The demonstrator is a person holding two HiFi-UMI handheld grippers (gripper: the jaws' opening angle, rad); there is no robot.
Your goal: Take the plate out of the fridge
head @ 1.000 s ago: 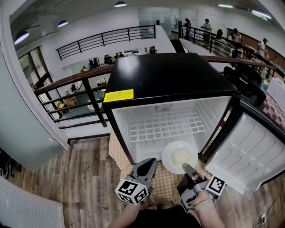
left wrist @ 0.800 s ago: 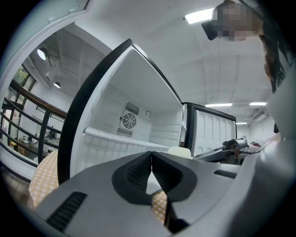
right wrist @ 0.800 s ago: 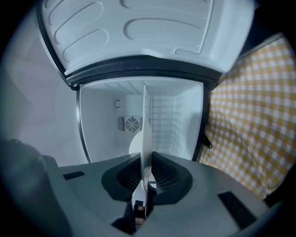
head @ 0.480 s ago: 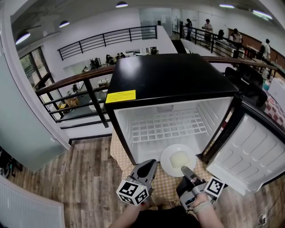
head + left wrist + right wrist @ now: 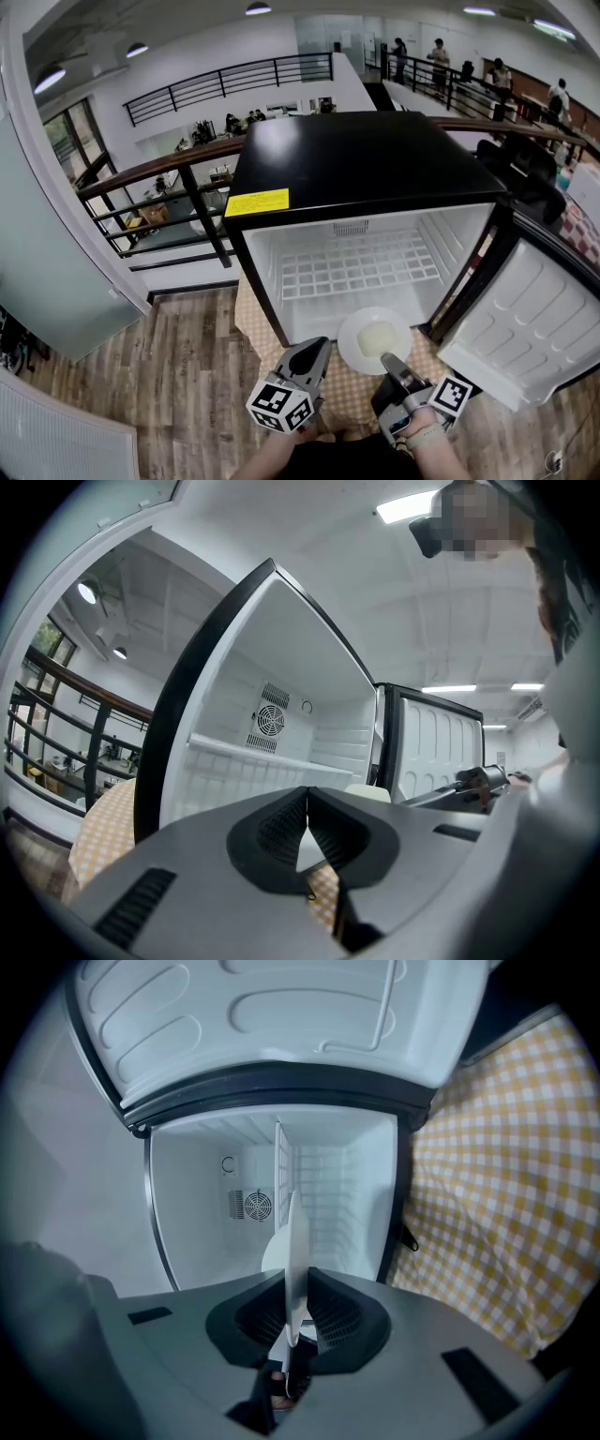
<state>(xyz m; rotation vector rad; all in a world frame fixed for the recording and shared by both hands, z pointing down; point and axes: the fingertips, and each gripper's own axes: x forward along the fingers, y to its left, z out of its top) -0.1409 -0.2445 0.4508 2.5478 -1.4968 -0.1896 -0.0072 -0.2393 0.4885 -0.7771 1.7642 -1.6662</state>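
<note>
At the lower front lip of the open fridge [image 5: 361, 169], a round white plate [image 5: 375, 336] with a smooth, glossy face is held by the right gripper [image 5: 394, 364]. In the right gripper view its thin rim is seen edge-on, pinched between the ribbed dark pads, whose jaws are closed almost fully on it. The left gripper [image 5: 314, 349] is held just beside the plate, its jaws pressed together at the tips with nothing between them. The boxy fridge is topped in glossy black and lined in moulded white, crossed by a wire-grid shelf [image 5: 356, 267]. Its door [image 5: 525, 328], moulded with rounded recesses, is swung wide to the right. A yellow checked cloth [image 5: 352, 389] is spread below the grippers.
</note>
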